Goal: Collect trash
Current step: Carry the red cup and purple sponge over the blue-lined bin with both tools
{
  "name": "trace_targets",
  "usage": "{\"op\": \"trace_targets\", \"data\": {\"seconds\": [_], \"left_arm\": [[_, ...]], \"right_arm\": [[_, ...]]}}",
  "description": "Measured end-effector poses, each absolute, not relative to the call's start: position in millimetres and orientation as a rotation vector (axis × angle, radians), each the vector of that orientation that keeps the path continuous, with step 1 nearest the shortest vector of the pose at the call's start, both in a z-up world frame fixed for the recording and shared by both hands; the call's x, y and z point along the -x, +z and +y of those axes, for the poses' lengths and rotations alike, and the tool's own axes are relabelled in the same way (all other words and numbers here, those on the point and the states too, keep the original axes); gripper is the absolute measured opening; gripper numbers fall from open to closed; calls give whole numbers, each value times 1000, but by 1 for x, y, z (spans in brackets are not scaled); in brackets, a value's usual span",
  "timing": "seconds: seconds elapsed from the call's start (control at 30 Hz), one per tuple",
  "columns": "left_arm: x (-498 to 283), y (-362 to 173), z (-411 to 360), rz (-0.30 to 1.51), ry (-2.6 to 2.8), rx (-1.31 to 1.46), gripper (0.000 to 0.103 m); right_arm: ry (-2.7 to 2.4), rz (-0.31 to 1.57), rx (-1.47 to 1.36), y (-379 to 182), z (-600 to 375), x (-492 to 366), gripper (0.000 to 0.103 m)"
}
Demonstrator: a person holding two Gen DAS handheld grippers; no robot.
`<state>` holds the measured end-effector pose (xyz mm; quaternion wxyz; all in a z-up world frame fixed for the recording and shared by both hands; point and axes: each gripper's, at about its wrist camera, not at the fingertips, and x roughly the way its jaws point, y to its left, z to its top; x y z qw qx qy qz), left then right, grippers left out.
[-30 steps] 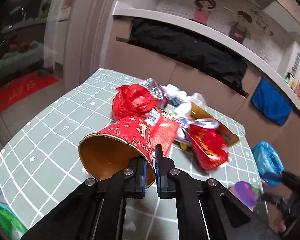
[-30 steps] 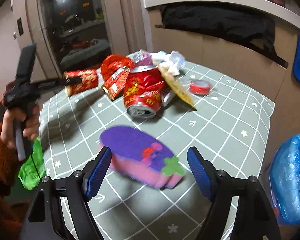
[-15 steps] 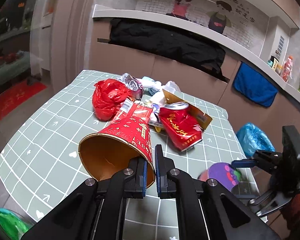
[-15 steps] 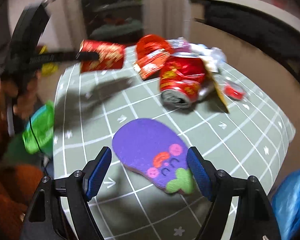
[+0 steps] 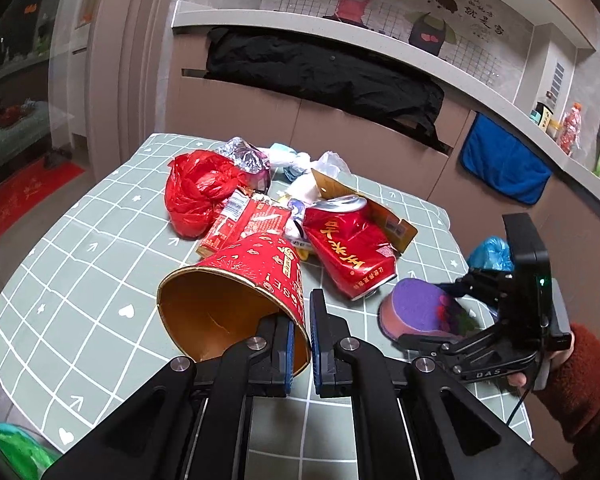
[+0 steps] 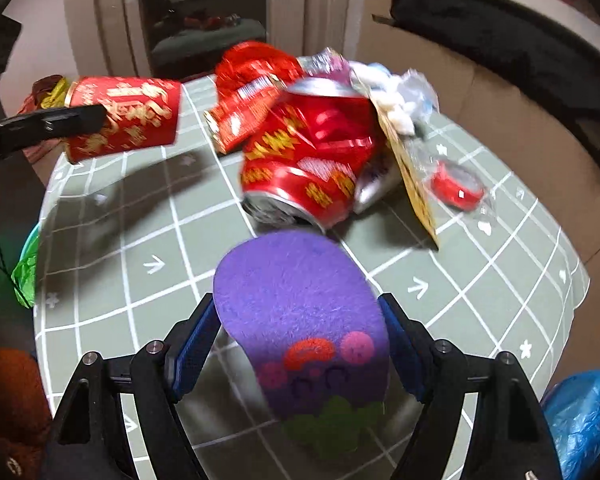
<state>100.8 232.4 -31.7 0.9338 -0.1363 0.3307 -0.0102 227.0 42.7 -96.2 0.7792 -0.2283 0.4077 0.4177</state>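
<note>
My left gripper (image 5: 300, 334) is shut on the rim of a red paper cup (image 5: 240, 292), held tipped above the table; the cup also shows in the right wrist view (image 6: 124, 116). My right gripper (image 6: 300, 332) is closed on a purple felt insole (image 6: 304, 320), lifted off the table; the insole shows in the left wrist view (image 5: 420, 312) too. A crushed red can (image 6: 308, 168) lies just beyond the insole, with a red plastic bag (image 5: 196, 192), red wrappers (image 5: 244, 220), foil and tissues piled behind it.
The green checked table (image 5: 80, 280) ends close at left and front. A green bag (image 6: 26, 268) hangs off the table's left edge. A blue bag (image 6: 584, 416) sits low at right. A small red tape roll (image 6: 456, 188) lies right of the pile.
My right gripper has closed on the purple insole and lifted it off the table. My left gripper, still holding the cup, has swung so the right gripper is in its view.
</note>
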Motion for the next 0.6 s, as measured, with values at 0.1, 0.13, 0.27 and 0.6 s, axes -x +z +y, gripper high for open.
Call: {"op": "trace_targets", "data": {"seconds": [0.1,0.13,0.27,0.6], "left_arm": [[-103,-28,230,673,-24,273,7],[-104,-25,229,668,-25,268,7],[-109,-14,218,648,-30,261,7],[-157,47,113,564,-204,155,7]], "right_arm": [[888,879,439,-95,35,-227,70],[872,857,415,-89,29,-226,70],[820,801,313,-62,7,-222,69],[532,641,141,23,-99,-227,69]]}}
